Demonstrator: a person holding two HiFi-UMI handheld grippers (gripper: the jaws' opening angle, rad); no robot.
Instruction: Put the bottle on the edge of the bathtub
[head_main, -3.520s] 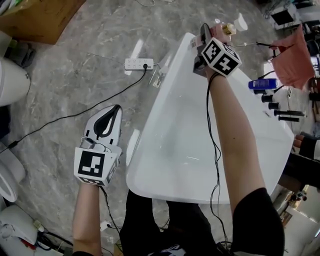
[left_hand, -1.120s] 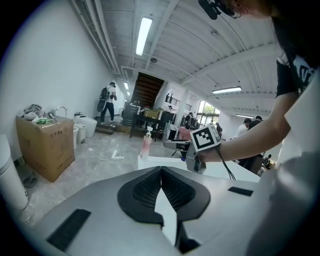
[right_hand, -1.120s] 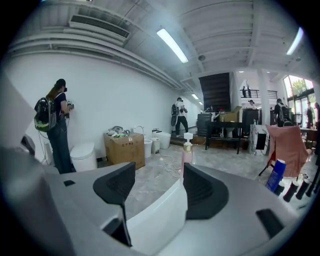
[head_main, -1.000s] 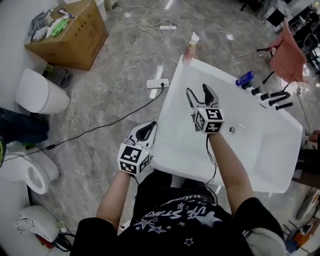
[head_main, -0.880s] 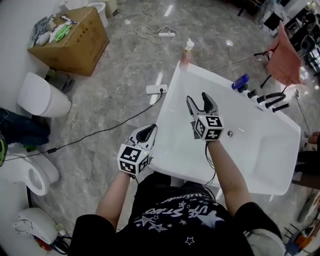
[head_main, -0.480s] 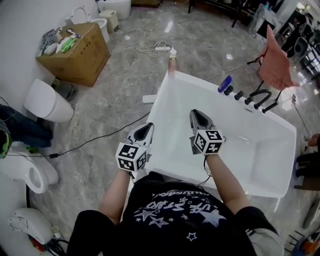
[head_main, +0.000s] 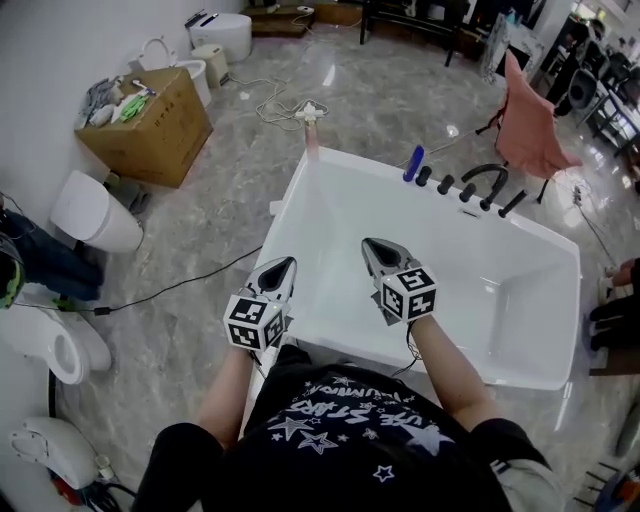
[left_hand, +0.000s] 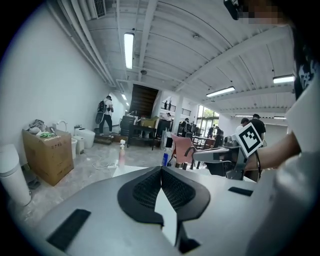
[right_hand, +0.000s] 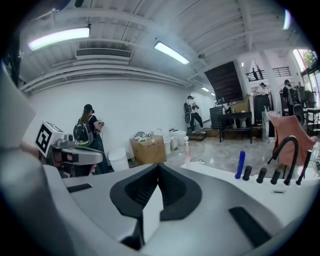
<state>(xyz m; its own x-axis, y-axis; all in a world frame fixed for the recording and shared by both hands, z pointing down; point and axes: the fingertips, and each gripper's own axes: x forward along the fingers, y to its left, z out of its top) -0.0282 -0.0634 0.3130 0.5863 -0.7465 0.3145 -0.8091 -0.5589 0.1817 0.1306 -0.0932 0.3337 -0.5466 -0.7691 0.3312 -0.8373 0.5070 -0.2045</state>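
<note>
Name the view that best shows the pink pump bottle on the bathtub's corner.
Left gripper view: the pink pump bottle stands side-on, full height, clearest. The right gripper view also shows it side-on, among background clutter; the head view shows it foreshortened from above.

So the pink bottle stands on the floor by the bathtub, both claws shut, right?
Not the floor: the head view shows the pink bottle on the far corner edge of the bathtub. The left claw and right claw are shut.

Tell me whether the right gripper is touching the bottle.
Apart. The head view shows the bottle standing on the far corner of the tub, with the right gripper shut and empty, well short of it.
</note>
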